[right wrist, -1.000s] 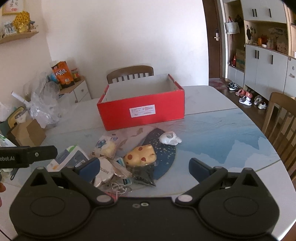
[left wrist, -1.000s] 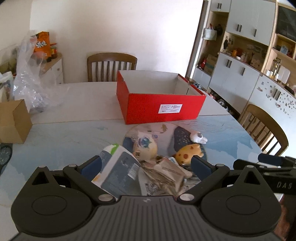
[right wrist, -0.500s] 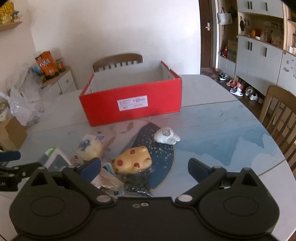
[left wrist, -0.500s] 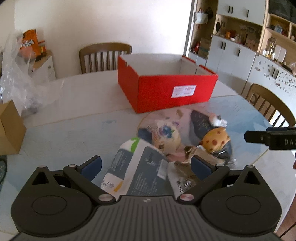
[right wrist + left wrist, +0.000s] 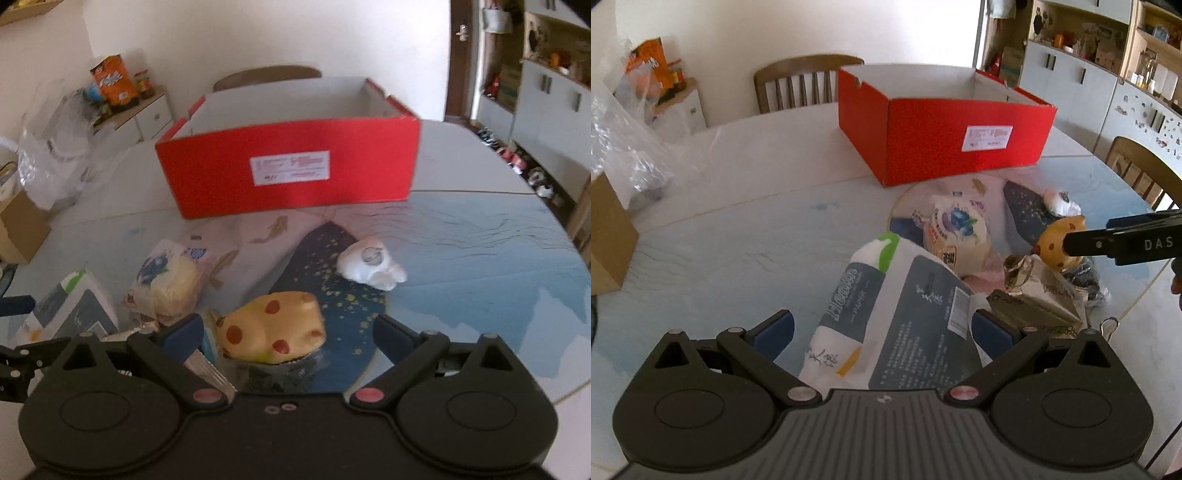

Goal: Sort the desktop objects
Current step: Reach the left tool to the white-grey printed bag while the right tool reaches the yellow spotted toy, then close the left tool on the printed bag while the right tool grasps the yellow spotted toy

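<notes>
**Operator:** Left wrist view first, nearest things first. My left gripper [image 5: 882, 332] has its jaws spread wide, and a grey-and-white tissue pack [image 5: 897, 310] lies on the table between the two blue pads. I can't tell whether either pad touches it. Just right of it is a crumpled paper wrapper [image 5: 1034, 295], with a metal clip [image 5: 1108, 326] at the table edge beside it.

**Observer:** And your other hand?

**Operator:** On the right wrist view, my right gripper [image 5: 288, 334] is spread open as well, with a yellow red-spotted toy [image 5: 273, 330] sitting on the table between its fingers, closer to the left one. It pinches nothing. The toy rests partly on something dark and crinkled under it, which I can't identify.

**Observer:** Further out?

**Operator:** Beyond the tissue pack, a bagged bun with a blueberry print [image 5: 955, 232] lies on a round fan [image 5: 908, 199]. A small white figure [image 5: 369, 264] sits on the dark, gold-speckled part of the fan [image 5: 325, 266], apart from the yellow toy.

**Observer:** The container?

**Operator:** The red box [image 5: 291, 166] stands open behind the pile, label facing me, on the table [image 5: 731, 236]. I see only its pale inner walls; its floor is hidden from both cameras, so I can't tell what is inside. Past it, a wooden chair [image 5: 805, 85] stands at the far side of the table. On the left edge there's a brown carton [image 5: 607, 236] with crumpled clear plastic [image 5: 620, 147] behind it.
</notes>
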### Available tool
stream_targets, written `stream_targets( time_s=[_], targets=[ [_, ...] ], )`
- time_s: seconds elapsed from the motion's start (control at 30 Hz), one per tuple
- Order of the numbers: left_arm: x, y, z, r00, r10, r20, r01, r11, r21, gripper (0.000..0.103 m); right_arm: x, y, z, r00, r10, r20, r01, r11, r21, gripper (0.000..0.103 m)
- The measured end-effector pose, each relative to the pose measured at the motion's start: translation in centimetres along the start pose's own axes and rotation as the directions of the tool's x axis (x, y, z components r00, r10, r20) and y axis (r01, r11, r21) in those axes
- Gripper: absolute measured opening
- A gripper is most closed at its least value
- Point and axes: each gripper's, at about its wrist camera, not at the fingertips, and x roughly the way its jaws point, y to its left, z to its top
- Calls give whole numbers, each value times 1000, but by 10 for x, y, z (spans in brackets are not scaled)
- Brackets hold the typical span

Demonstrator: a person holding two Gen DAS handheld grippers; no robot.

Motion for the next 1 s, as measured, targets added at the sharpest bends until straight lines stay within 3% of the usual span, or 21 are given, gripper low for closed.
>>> stream_targets(
  time_s=[0.3, 1.0],
  targets=[
    [13, -2, -8, 1000, 3, -31, -4, 1000, -19, 100, 16, 2, -1, 998, 39, -40, -40, 999, -24, 97],
    [6, -8, -7, 999, 45, -20, -45, 999, -14, 62, 21, 5, 1, 998, 45, -44, -48, 997, -63, 72]
  ],
)
